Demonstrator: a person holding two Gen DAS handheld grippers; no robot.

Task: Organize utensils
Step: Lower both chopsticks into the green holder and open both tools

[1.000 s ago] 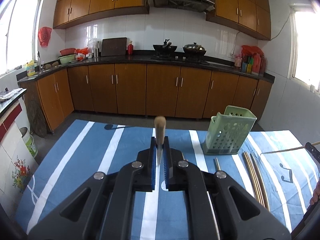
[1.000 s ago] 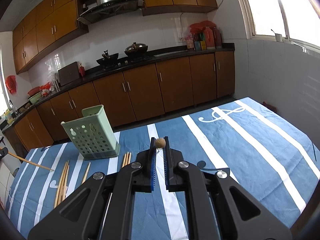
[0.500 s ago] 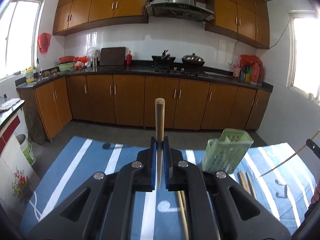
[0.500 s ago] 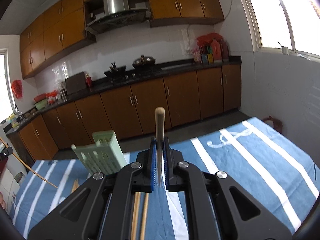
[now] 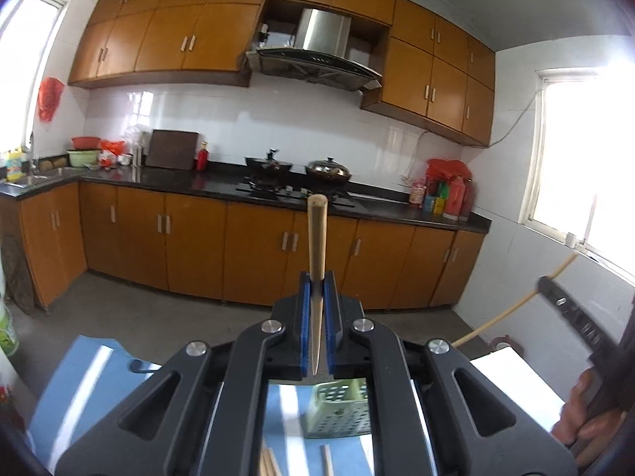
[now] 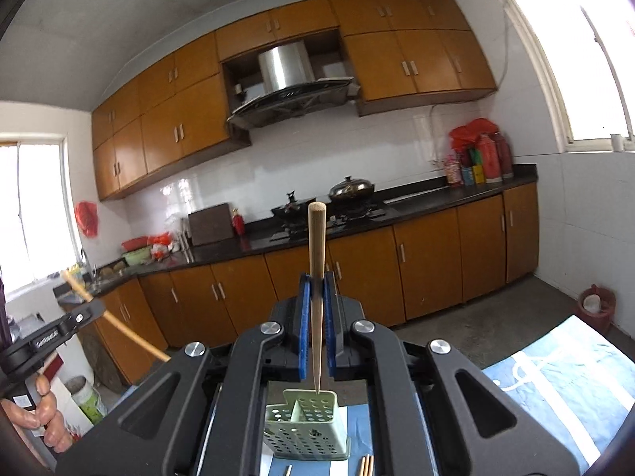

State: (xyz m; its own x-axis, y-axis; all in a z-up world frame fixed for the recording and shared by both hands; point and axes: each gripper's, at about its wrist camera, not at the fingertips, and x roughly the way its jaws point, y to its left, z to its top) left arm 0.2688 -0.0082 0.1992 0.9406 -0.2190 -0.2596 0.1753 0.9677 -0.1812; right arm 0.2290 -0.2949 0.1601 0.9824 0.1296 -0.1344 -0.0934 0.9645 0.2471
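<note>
above holder [image 6: 305,430]: open air | beside holder: loose chopsticks [image 6: 366,465] on table

Both wrist views face the kitchen counter [image 5: 246,194] (shared) from above the table.

I count 2 grippers, left gripper [image 5: 316,317] and right gripper [image 6: 316,317], w/ 1 wooden chopstick apiece: left chopstick [image 5: 316,261] and right chopstick [image 6: 316,277]. 1 green utensil holder [image 6: 307,430] on the striped cloth [image 6: 563,388], plus approx. 3 loose chopsticks [image 6: 366,466] poking out at the bottom edge; can't get an exact no. there. On the stove I see 2 pots: black wok [image 5: 270,166], lidded pot [image 5: 328,168].
</note>
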